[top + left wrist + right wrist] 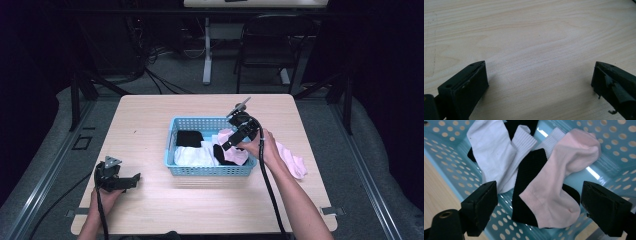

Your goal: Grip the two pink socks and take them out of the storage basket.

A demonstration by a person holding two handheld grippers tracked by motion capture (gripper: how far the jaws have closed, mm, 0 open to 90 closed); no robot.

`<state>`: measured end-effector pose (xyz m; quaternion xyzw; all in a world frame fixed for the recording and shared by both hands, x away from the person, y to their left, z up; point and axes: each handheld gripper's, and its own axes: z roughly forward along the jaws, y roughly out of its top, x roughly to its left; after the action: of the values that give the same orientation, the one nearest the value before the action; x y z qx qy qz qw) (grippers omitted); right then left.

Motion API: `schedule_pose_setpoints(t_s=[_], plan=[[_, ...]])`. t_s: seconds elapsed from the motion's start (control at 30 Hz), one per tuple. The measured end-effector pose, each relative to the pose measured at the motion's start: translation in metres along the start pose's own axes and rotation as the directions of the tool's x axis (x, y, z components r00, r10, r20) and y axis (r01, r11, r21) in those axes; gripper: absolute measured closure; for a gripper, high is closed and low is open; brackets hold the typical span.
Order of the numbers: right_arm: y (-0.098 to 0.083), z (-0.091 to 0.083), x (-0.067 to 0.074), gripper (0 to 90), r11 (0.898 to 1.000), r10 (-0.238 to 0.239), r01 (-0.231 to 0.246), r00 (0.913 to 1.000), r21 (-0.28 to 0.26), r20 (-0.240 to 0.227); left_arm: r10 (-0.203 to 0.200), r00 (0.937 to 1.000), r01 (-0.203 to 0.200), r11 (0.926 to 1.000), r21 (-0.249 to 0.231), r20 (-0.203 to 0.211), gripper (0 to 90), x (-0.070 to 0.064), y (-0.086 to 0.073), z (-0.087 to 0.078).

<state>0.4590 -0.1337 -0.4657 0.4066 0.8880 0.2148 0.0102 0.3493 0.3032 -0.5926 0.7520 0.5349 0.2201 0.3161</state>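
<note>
Hovering over a blue perforated basket (pixel 454 167), the right gripper (pixel 539 205) points down into it with its jaws standing wide apart and clamping nothing. Between the two black fingers (pixel 481 207) lies a pink sock (pixel 554 185), its toe end nearest the camera, draped over a black sock (pixel 529 175) and not pressed by either pad. Just beyond the left finger sit white socks (pixel 496 152), spread toward the basket's far wall. In the high view, a second pink sock (pixel 292 159) lies on the wooden table (pixel 150 115) outside the basket, beside the person's right hand (pixel 262 145). The left gripper (pixel 539 82) rests low over bare tabletop, its jaws released and spread, with only wood grain between the fingers.
</note>
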Motion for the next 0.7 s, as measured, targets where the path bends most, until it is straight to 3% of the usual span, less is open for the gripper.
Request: schedule_pose_setpoints(t_s=[0.2,0.37,0.7], plan=[[0.0,0.019,-0.007,20.3,0.999,0.025,-0.025,0.9997,0.039,0.004,0.0,1.0,0.0,1.0,0.0,0.001,0.8,0.0,0.0,0.0],[0.0,0.029,-0.011,36.1,0.997,0.05,-0.05,0.9987,0.05,0.007,0.001,1.0,-0.001,1.0,0.0,0.002,0.8,0.0,0.0,0.0],[0.003,0.046,-0.015,55.1,0.99,0.058,-0.067,0.995,0.121,0.081,0.002,1.0,-0.002,1.0,0.0,0.001,0.8,0.0,0.0,0.0]])
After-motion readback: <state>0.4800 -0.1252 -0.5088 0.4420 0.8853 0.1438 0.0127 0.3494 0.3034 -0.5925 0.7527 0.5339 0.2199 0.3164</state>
